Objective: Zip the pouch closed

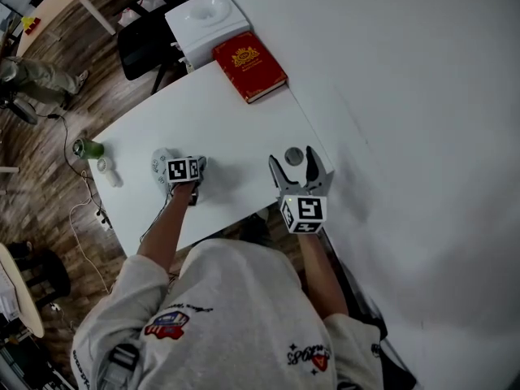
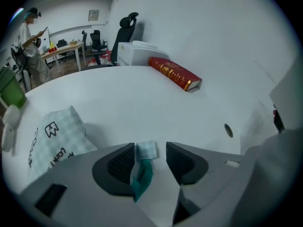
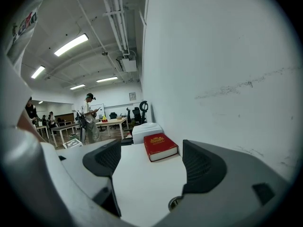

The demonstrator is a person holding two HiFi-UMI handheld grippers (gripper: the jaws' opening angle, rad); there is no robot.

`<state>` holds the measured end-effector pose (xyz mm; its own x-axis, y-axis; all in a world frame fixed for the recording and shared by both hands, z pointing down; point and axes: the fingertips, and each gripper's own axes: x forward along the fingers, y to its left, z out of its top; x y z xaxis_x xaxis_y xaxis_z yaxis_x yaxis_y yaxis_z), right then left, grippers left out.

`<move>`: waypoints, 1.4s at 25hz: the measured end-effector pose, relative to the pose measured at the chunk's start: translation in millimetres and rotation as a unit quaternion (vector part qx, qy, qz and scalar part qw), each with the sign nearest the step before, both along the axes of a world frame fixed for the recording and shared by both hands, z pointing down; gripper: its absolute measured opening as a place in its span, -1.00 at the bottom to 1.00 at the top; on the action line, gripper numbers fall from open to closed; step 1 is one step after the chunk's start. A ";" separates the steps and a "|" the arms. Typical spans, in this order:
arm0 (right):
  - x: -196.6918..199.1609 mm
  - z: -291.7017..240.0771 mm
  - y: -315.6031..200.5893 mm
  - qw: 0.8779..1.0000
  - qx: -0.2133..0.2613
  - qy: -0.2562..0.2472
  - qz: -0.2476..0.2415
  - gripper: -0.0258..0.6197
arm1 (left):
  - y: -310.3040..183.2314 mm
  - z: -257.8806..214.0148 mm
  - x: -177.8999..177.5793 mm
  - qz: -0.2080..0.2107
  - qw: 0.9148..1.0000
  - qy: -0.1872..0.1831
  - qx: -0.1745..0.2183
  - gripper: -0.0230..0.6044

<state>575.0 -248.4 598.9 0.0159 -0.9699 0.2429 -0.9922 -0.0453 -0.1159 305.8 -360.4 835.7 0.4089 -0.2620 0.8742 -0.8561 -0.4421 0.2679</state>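
Observation:
The pouch (image 1: 162,166), pale checked fabric with dark print, lies near the table's left front edge. In the left gripper view its body (image 2: 57,136) sits to the left of the jaws. My left gripper (image 2: 150,150) points down over its end. A small white fabric tab with a teal ribbon (image 2: 143,163) lies between the jaws, against the left pad, with a gap to the right pad. My right gripper (image 1: 297,177) hovers over the table's right side, open and with nothing in it, just before a round cable hole (image 1: 294,155).
A red book (image 1: 249,66) lies at the table's far end beside a white box (image 1: 207,19). A green cup (image 1: 88,147) and a small white object (image 1: 108,171) stand at the left edge. A white wall runs along the right. A person stands far off by desks.

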 end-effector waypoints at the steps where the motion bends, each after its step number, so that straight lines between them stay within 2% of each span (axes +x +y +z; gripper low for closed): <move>1: 2.8 0.6 0.6 1.000 -0.002 0.001 -0.002 0.31 | -1.2 -0.1 -2.3 -0.010 1.000 0.005 -0.001 -0.30; 8: 3.0 2.0 0.5 1.000 -0.010 0.007 0.002 0.30 | -4.7 2.3 -14.5 -0.036 0.998 0.038 -0.025 -0.66; 12: -12.5 1.3 0.2 1.000 -0.011 0.003 0.008 0.30 | -6.2 4.4 -19.2 -0.032 0.997 0.062 -0.045 -0.74; 17: -40.1 -0.7 -1.6 1.000 -0.011 0.011 -0.004 0.29 | -3.4 -7.2 -18.4 -0.035 0.990 0.125 -0.051 -0.78; 22: -75.2 -9.4 -6.4 0.999 -0.009 0.017 -0.027 0.29 | 1.6 -36.7 -25.5 -0.036 0.980 0.191 -0.031 -0.79; 27: -115.1 -17.6 -19.1 0.998 -0.002 0.017 -0.063 0.25 | -6.3 -82.2 -35.6 -0.028 0.962 0.271 0.016 -0.80; 35: -178.0 -31.3 -43.8 0.992 0.018 0.002 -0.122 0.22 | -31.4 -144.3 -79.5 -0.037 0.940 0.327 0.093 -0.81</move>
<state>397.0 -292.1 567.6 -0.2199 -0.9531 0.2077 -0.9735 0.2008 -0.1091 226.3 -391.9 691.4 0.8169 -0.4344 0.3793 -0.5661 -0.4785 0.6712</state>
